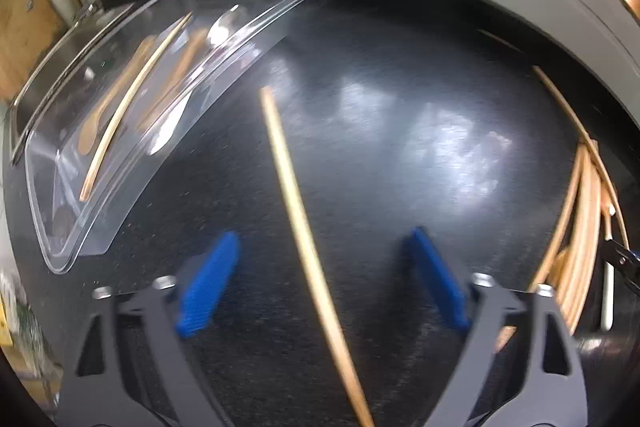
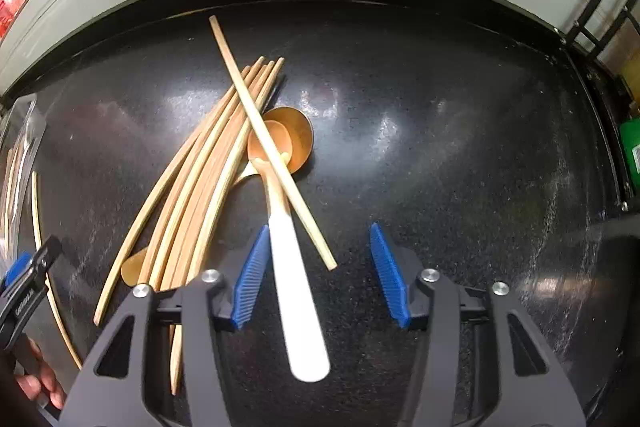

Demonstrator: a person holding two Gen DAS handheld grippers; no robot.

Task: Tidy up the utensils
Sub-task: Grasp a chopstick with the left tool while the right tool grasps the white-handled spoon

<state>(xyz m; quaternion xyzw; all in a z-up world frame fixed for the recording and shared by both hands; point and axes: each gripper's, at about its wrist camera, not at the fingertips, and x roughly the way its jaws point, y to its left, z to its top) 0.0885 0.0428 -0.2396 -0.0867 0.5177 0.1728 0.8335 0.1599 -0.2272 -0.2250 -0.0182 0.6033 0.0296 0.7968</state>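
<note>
Left gripper: jaws fairly wide, straddling a lone chopstick on the black table; the pads do not touch it.
Right gripper: jaws partly open around the white handle of a spoon; the left pad sits just beside the handle, the right pad stands clear, so nothing is held.
Pile: a fan of wooden chopsticks on the table, with one stick lying across the spoon and its copper-coloured bowl; another copper spoon bowl peeks out under the fan.
Tray: clear plastic, to the far left in the left wrist view, already holding wooden utensils, a chopstick and a shiny spoon.
Risk, left: the lone stick is thin and round; I judge it could roll or pivot out as the pads meet, the more so if they close off-centre.
Risk, right: lifting the spoon would likely drag the crossing stick and scatter the fan, since it rests on the handle.
Risk, both: the other gripper shows at each view's edge, so the hands could bump.
Writing: small lettering on the left gripper's side, too blurred to read; no brand legible.
</note>
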